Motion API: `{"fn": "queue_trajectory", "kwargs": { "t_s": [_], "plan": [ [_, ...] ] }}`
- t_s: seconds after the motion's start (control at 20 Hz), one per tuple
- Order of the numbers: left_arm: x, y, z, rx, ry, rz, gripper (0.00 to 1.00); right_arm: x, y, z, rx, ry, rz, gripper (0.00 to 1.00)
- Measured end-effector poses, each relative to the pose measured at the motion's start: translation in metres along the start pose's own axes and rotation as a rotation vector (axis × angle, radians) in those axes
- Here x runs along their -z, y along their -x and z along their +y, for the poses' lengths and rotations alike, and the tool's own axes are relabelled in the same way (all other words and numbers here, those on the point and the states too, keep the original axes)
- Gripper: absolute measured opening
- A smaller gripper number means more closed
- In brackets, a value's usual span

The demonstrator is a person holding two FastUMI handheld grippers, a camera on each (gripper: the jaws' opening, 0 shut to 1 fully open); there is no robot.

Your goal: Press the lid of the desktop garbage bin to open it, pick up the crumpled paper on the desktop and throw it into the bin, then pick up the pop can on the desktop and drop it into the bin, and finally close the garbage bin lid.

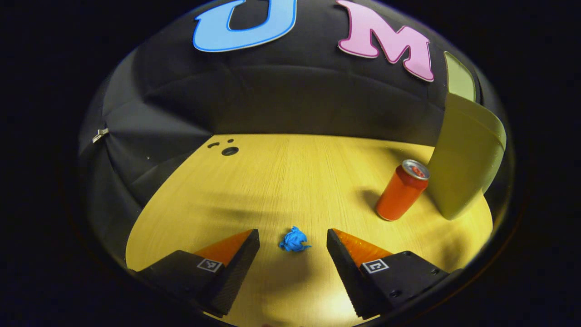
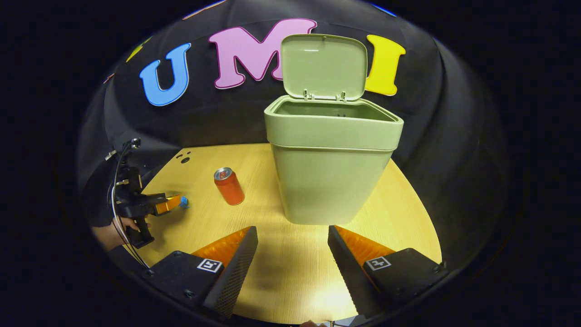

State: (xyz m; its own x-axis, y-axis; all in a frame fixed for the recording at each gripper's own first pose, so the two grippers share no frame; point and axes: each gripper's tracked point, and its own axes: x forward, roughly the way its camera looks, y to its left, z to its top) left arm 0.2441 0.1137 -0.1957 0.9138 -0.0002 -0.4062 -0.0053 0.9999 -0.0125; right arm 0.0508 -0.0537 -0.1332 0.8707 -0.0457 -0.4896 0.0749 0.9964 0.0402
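Black cloth hangs in soft folds behind a pale wood-grain counter [image 1: 290, 181] with a rounded edge and three small dark holes near its far left corner.

In the left gripper view, the left tool [image 1: 293, 240] stands wide open, its two wedge-shaped fingers [image 1: 236, 254] low over the counter, their inner faces ribbed. A small blue crumpled paper [image 1: 294, 240], creased and spiky in outline, lies on the counter between the fingertips, touching neither. Ahead and to the right of this tool an orange pop can [image 1: 401, 190] stands upright, a smooth cylinder with a silvery top. Just past the can, at the far right, the smooth matte olive-green wall of the garbage bin [image 1: 463, 159] curves upward.

In the right gripper view, the right tool [image 2: 292, 236] is also wide open and holds nothing. Straight ahead of it stands the garbage bin [image 2: 331, 172], a tapered plastic box with rounded corners and a thicker collar at the rim. Its lid [image 2: 323, 66] is swung up on two small hinges at the back, near upright, leaving the mouth open. The pop can [image 2: 229, 186] stands left of the bin, apart from it. Farther left, a hand [image 2: 118, 229] grips the left tool [image 2: 174, 203], cables looping off its body, with the blue paper [image 2: 184, 202] at its fingertips.
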Motion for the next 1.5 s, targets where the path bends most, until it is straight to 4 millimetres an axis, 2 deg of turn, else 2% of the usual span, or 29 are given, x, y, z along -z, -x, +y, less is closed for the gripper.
{"fn": "queue_trajectory", "kwargs": {
  "t_s": [0.25,0.4,0.55,0.7,0.85,1.1,1.15,1.25,1.5],
  "plan": [
    [0.021,-0.026,0.002,-0.018,0.005,0.070,0.96,0.012,-0.004,0.000,-0.012,0.022,0.038,0.98],
    [0.025,-0.033,0.008,-0.071,-0.034,0.101,0.96,0.013,-0.008,-0.004,-0.010,0.015,0.043,0.98],
    [0.023,-0.039,0.001,-0.069,-0.056,0.100,0.93,0.018,-0.012,-0.009,-0.006,0.005,0.064,0.98],
    [0.023,-0.043,-0.006,-0.051,-0.044,0.100,0.86,0.023,-0.014,-0.008,-0.013,-0.005,0.079,0.98],
    [0.027,-0.044,-0.008,-0.041,0.010,0.100,0.74,0.025,-0.015,-0.003,-0.022,0.017,0.086,0.98],
    [0.029,-0.042,-0.013,-0.034,0.000,0.109,0.67,0.029,-0.020,0.003,-0.044,0.051,0.097,0.98],
    [0.029,-0.041,-0.014,-0.034,-0.001,0.107,0.53,0.029,-0.020,0.003,-0.046,0.044,0.097,0.98],
    [0.029,-0.040,-0.015,-0.034,-0.004,0.112,0.39,0.030,-0.020,0.004,-0.049,0.032,0.096,0.98],
    [0.027,-0.038,-0.022,-0.022,-0.050,0.132,0.28,0.038,-0.020,0.005,-0.054,0.048,0.106,0.98]
  ]
}}
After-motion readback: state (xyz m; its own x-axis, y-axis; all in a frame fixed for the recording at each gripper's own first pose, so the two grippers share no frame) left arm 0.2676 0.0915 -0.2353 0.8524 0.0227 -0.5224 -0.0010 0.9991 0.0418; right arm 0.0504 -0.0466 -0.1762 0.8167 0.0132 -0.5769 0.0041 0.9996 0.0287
